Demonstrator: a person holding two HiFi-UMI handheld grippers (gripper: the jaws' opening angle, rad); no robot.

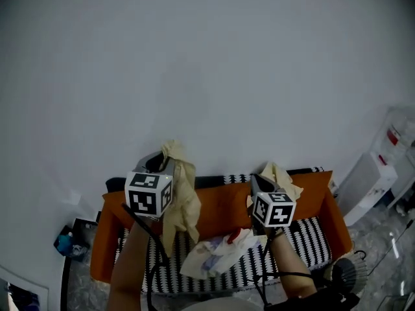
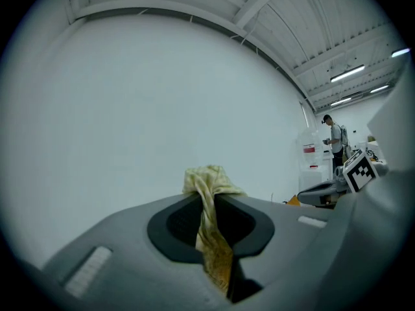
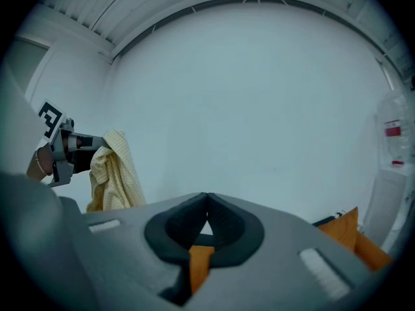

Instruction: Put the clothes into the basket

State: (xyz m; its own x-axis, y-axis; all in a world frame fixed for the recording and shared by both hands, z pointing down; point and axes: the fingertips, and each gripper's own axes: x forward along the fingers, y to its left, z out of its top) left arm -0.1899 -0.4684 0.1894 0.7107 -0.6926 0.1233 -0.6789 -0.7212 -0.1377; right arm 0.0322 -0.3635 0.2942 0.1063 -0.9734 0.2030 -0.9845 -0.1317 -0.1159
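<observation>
A pale yellow checked garment point(image 1: 181, 199) hangs from my left gripper point(image 1: 162, 159), which is raised in front of the white wall. In the left gripper view the jaws point(image 2: 209, 198) are shut on a bunched fold of that garment point(image 2: 209, 181). My right gripper point(image 1: 255, 179) is raised beside it, a little lower. A cream cloth point(image 1: 283, 179) shows right by its tip. In the right gripper view its jaws point(image 3: 207, 197) meet with no cloth between them, so whether it holds that cloth is unclear. A white printed cloth point(image 1: 220, 251) lies below, between the arms.
Under the grippers an orange sofa-like piece point(image 1: 224, 206) with a black-and-white striped seat stands against the wall. A white water dispenser point(image 1: 373, 177) is at the right, a blue item point(image 1: 65, 243) at the left. A person point(image 2: 335, 141) stands far off.
</observation>
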